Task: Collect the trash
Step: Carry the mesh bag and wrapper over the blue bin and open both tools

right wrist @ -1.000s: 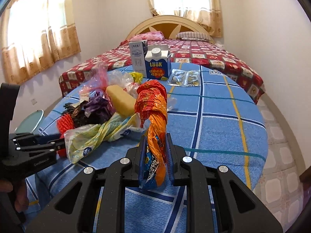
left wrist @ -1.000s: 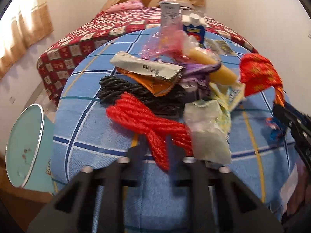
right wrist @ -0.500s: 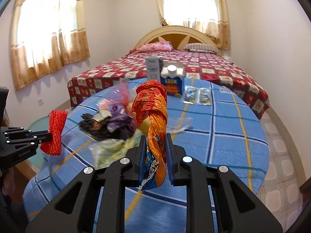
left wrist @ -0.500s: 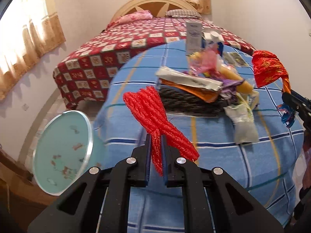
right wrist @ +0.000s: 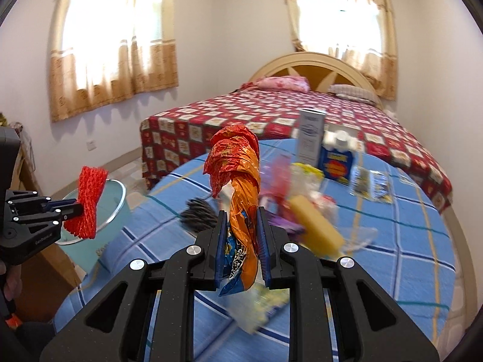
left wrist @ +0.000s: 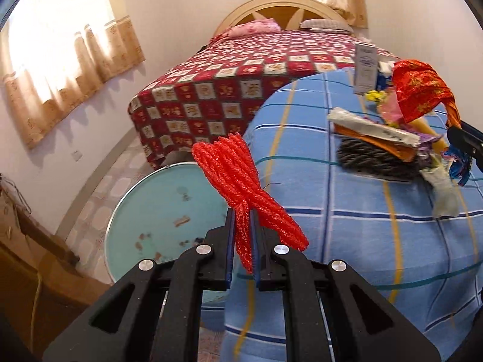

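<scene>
the left gripper (left wrist: 243,238) is being kept pinched on a bundle of red cord (left wrist: 241,178), which is sticking up from between the pads and being held off the table's left edge, above a pale blue bin (left wrist: 163,208) standing on the tiled floor. only small scraps and stains are being seen inside the bin. the right gripper (right wrist: 241,238) is being kept clamped on a twisted red and orange snack wrapper (right wrist: 238,175), held upright above the near part of the table.

the table (left wrist: 347,235) is being covered by a blue checked cloth. near its middle a heap of trash is lying: a black cord bundle (left wrist: 371,160), a silver wrapper (left wrist: 371,126) over an orange one, a yellow tube (right wrist: 314,223), pink and clear plastic bags. toward the far edge a grey carton (right wrist: 311,138) and a blue milk carton (right wrist: 338,163) are standing side by side, with foil sachets (right wrist: 371,184) lying just beside them.

beyond the table a bed (right wrist: 271,114) with a red patterned cover is being lit by two curtained windows.
</scene>
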Action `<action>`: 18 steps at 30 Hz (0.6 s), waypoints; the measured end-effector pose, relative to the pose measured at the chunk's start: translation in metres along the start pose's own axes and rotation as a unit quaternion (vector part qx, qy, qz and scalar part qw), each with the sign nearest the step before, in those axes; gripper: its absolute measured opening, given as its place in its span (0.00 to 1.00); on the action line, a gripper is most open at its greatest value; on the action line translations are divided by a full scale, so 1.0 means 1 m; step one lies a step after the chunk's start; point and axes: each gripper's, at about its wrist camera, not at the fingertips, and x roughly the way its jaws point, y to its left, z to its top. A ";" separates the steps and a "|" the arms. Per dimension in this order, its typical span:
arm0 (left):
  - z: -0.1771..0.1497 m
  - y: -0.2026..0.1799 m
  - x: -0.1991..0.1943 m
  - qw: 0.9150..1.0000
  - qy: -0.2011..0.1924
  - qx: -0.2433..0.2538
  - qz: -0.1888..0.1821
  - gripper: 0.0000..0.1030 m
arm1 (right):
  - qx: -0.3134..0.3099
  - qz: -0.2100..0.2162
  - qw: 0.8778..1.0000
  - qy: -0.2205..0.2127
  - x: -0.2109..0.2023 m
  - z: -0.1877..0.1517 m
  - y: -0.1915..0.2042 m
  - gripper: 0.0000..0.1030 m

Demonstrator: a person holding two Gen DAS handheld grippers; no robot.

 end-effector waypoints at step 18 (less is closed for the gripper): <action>-0.011 0.064 0.014 0.998 0.016 -0.032 0.053 0.09 | -0.076 0.058 0.995 0.027 0.056 0.025 0.079 0.19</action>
